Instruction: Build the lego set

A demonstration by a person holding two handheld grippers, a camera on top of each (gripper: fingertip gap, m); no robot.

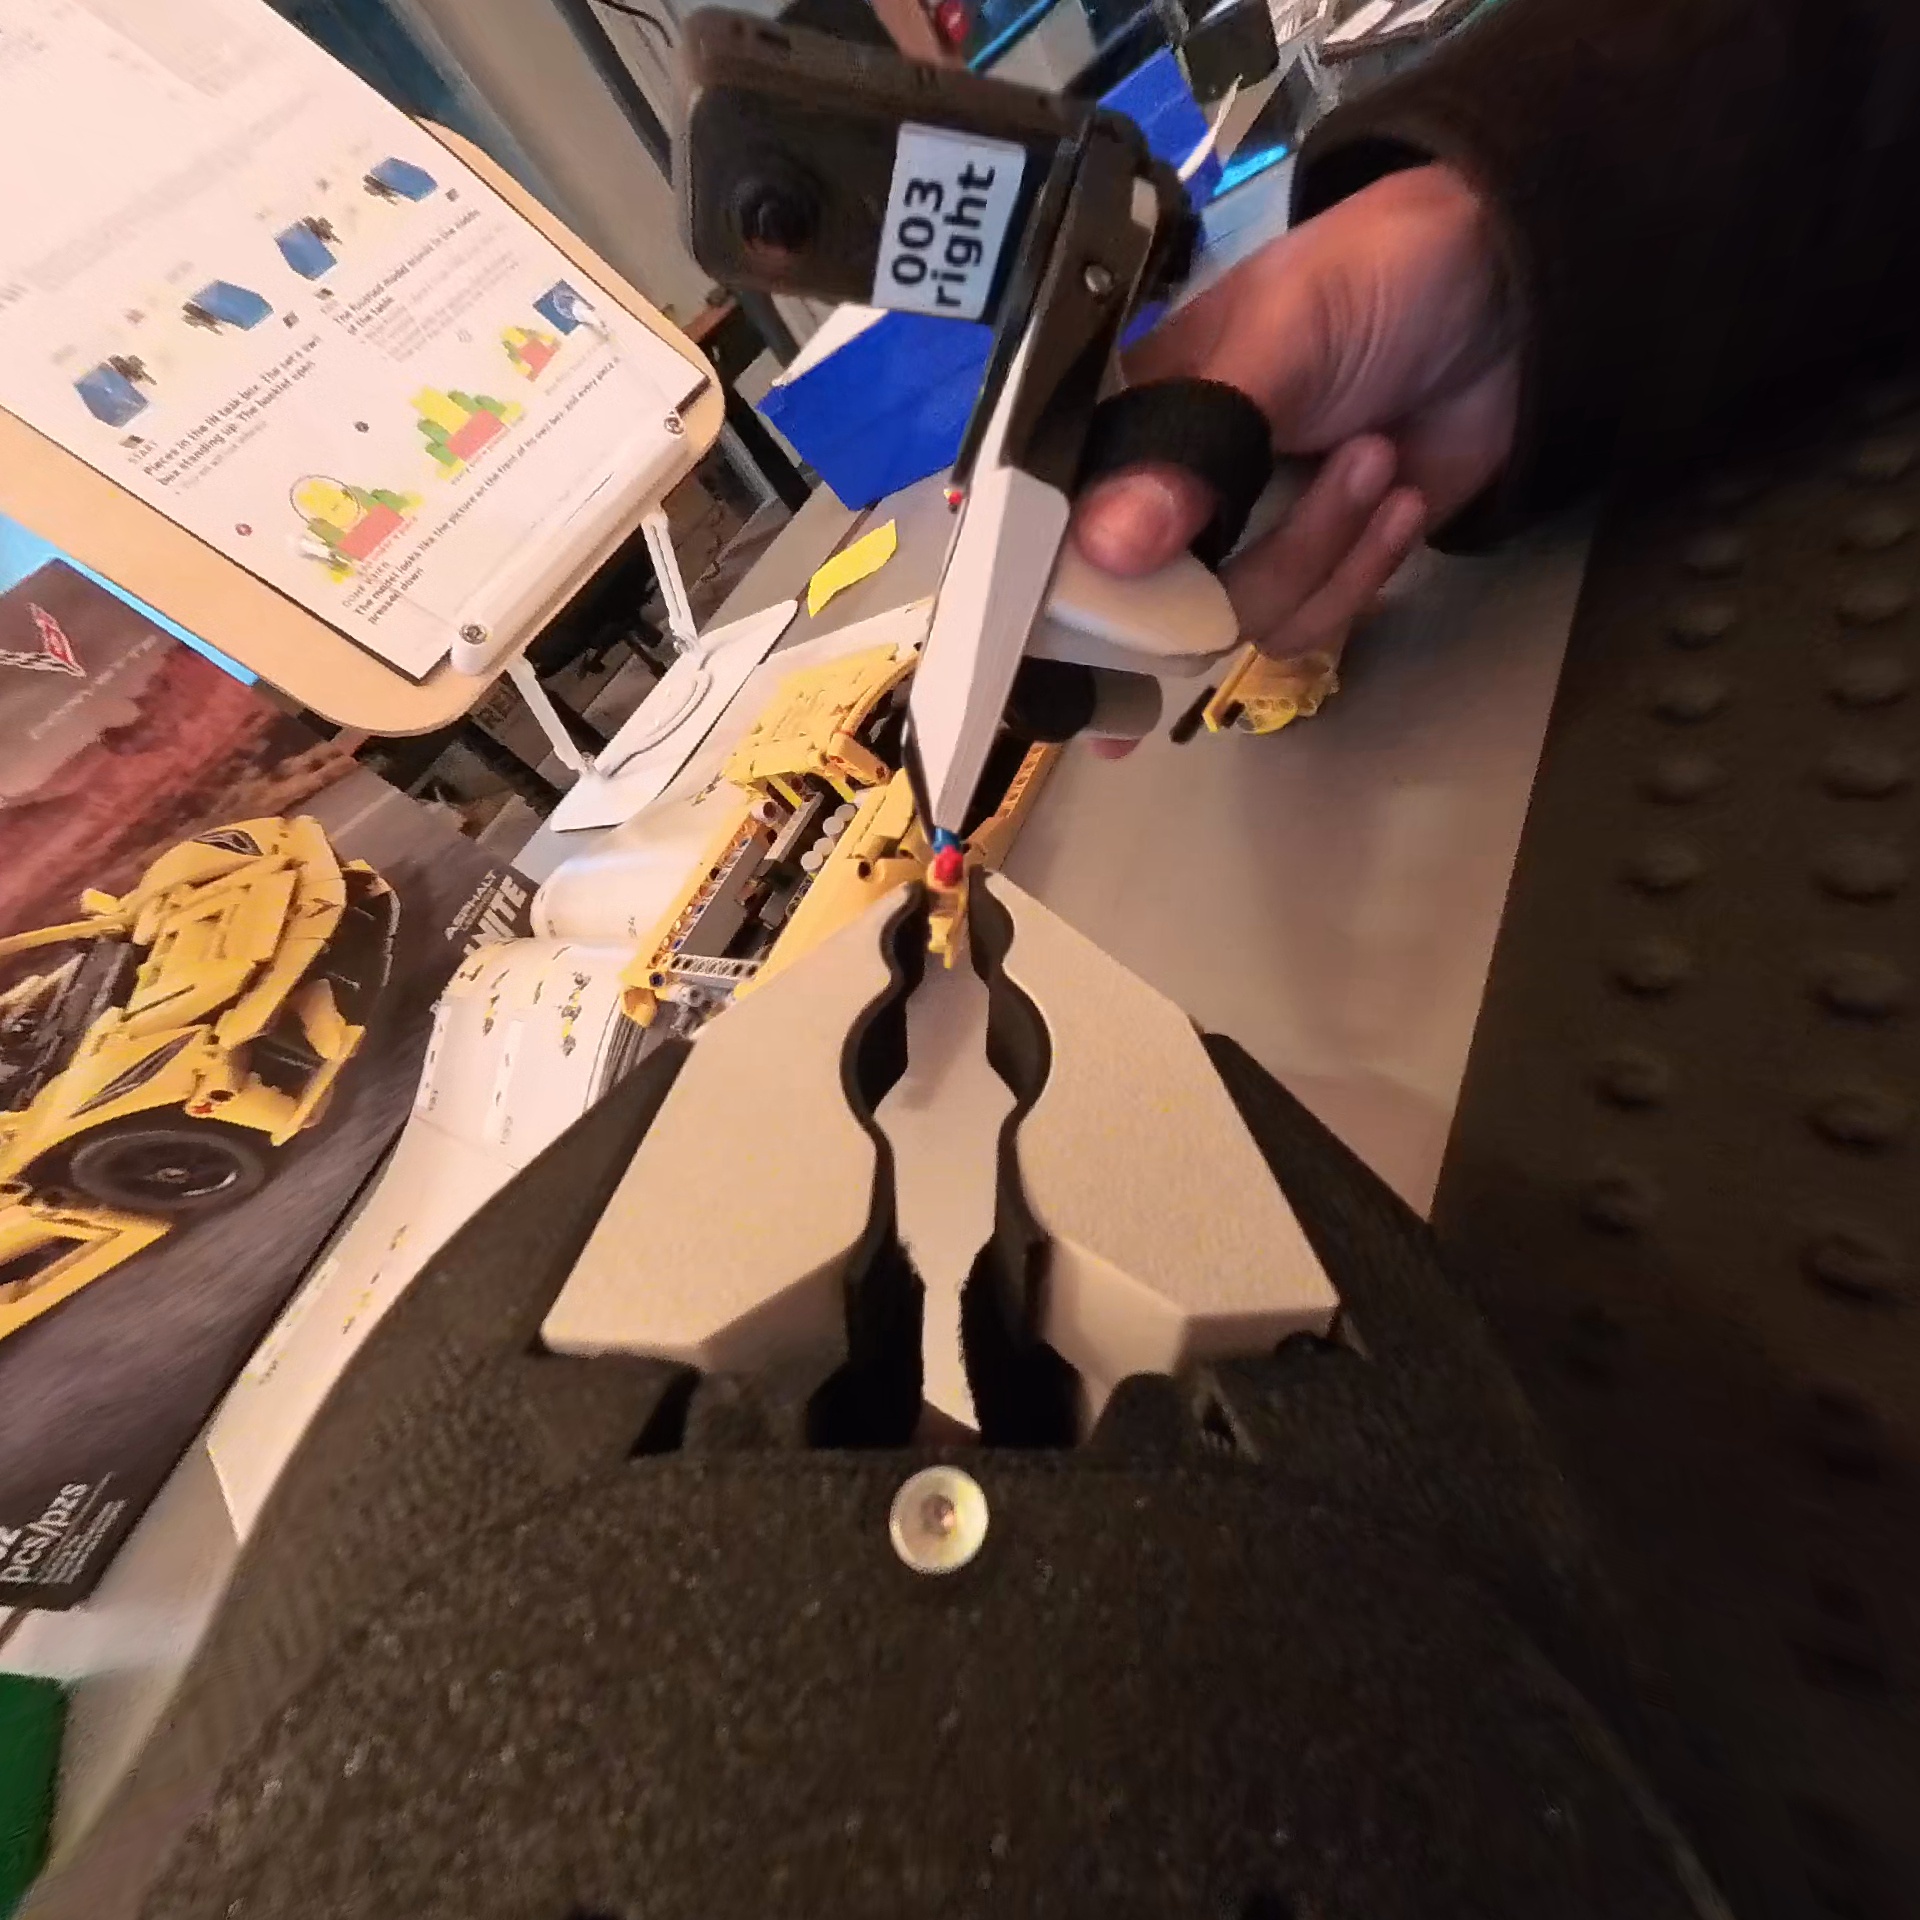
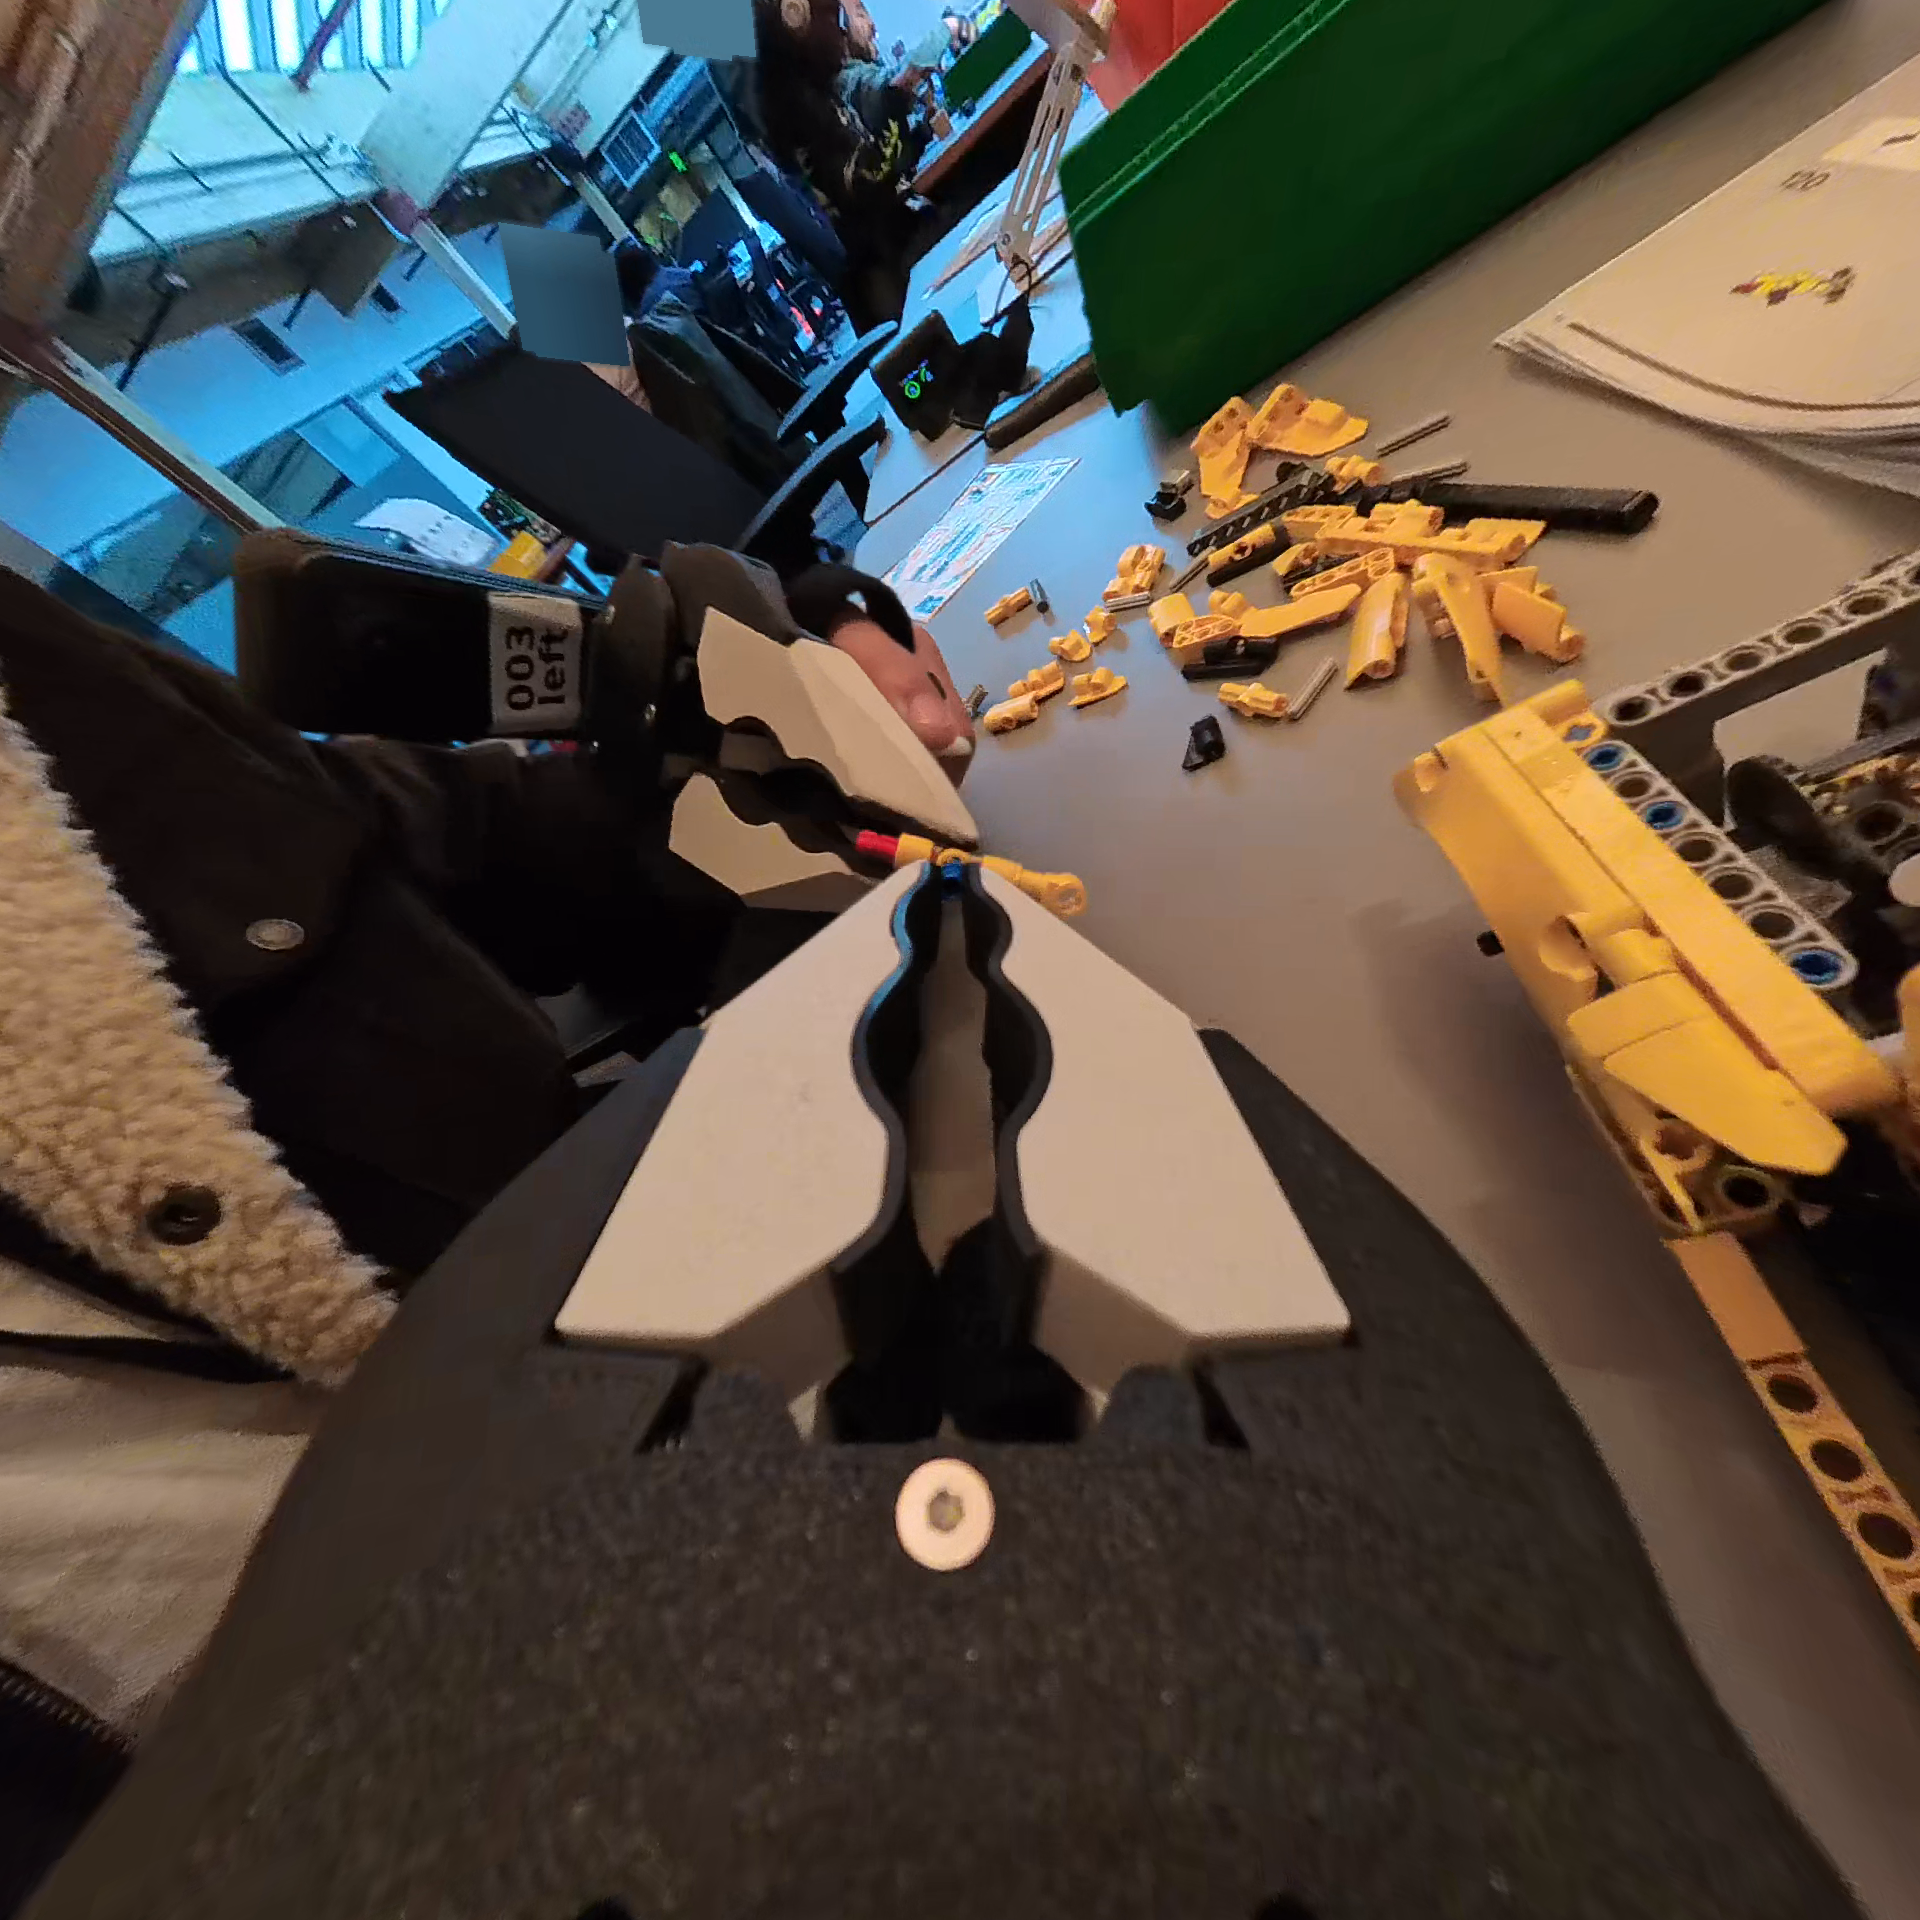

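Note:
My left gripper (image 1: 943, 902) is shut on a small yellow connector piece (image 1: 943, 933) with a red axle (image 1: 945, 864) through it, held above the table. My right gripper (image 2: 948, 878) is shut on a small blue pin (image 2: 949, 871), and its tip touches the yellow connector (image 2: 1039, 883). In the left wrist view the right gripper (image 1: 935, 823) comes down from above onto the piece. In the right wrist view the left gripper (image 2: 961, 836) reaches in from the left. The partly built yellow car model (image 1: 790, 831) lies on the table behind and also shows in the right wrist view (image 2: 1662, 935).
A pile of loose yellow and black pieces (image 2: 1351, 582) lies on the grey table. A green bin (image 2: 1351, 187) and an instruction booklet (image 2: 1766, 291) are behind it. The set's box (image 1: 187, 987), an instruction stand (image 1: 312, 312) and a small yellow subassembly (image 1: 1268, 696) are nearby.

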